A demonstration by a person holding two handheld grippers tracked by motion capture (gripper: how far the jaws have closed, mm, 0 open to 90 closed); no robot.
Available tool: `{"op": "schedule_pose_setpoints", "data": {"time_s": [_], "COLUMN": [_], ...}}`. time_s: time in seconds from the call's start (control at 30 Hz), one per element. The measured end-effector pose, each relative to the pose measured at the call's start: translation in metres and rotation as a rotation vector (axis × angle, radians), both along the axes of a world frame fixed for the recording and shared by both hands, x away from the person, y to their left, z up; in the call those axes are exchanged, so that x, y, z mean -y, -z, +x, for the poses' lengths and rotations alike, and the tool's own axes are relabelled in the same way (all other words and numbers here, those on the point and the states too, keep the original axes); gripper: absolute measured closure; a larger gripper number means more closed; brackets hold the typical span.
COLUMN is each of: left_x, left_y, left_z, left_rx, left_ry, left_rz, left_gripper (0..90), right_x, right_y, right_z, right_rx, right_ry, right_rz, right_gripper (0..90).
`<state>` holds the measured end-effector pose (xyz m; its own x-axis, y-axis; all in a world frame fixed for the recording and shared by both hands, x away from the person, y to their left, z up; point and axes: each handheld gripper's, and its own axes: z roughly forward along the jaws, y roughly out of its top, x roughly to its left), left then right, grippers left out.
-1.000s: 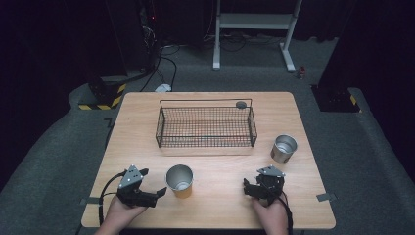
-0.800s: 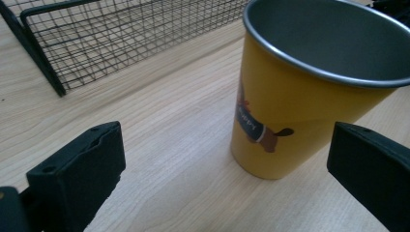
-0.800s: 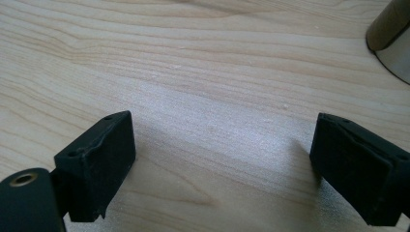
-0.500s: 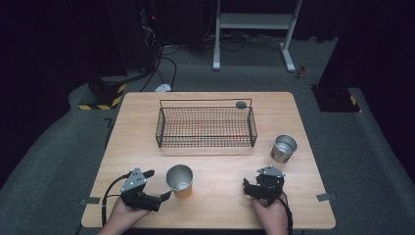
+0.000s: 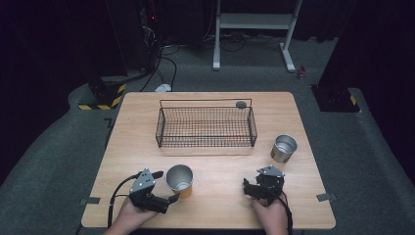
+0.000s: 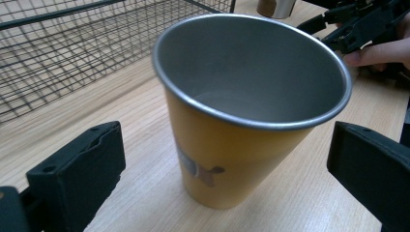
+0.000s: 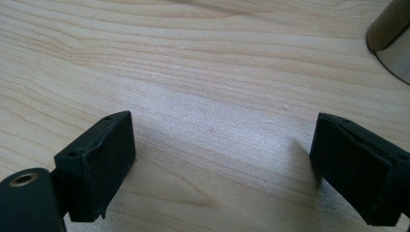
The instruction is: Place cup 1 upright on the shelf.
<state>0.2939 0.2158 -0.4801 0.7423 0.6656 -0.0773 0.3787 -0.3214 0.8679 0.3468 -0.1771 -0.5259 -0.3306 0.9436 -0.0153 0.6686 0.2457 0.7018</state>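
Observation:
An orange cup with a bare metal inside stands upright near the table's front left. My left gripper lies just left of it, open. In the left gripper view the cup stands between the two wide-apart jaws of my left gripper, and neither pad touches it. A silver metal cup stands at the right. My right gripper rests near the front edge, open, holding nothing. Only bare wood lies under my right gripper, with the silver cup at the upper right corner.
A black wire basket stands in the table's middle back, with a small dark round thing at its far right corner. The basket is close behind the orange cup. My right gripper and its hand lie beyond the cup.
My left gripper has slid right toward the orange cup, so its jaws now flank it. The right gripper has stayed still.

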Motion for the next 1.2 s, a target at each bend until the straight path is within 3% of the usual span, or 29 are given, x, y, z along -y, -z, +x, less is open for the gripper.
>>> {"op": "schedule_pose_setpoints", "data": {"time_s": [0.23,0.63,0.73,0.83,1.2], "left_x": [0.015,0.033,0.037,0.037,0.023], "left_y": [0.002,0.003,0.002,0.003,0.005], "left_z": [0.004,0.018,0.018,0.016,0.012], "left_rx": [0.012,0.010,0.029,0.047,0.071], "left_ry": [0.007,-0.010,-0.017,-0.014,-0.022], "left_rz": [0.024,-0.015,-0.019,-0.001,-0.020], "left_gripper": [0.6,0.6,0.6,0.6,5.6], "right_x": [0.000,0.000,0.000,0.000,0.000], "right_y": [0.000,0.000,0.000,0.000,0.000], "right_z": [0.000,0.000,0.000,0.000,0.000], "right_rx": [0.000,0.000,0.000,0.000,0.000], "right_ry": [0.000,0.000,0.000,0.000,-0.001], "right_rz": [0.000,0.000,0.000,0.000,0.000], "right_gripper": [8.9,8.9,8.9,8.9,8.9]}}
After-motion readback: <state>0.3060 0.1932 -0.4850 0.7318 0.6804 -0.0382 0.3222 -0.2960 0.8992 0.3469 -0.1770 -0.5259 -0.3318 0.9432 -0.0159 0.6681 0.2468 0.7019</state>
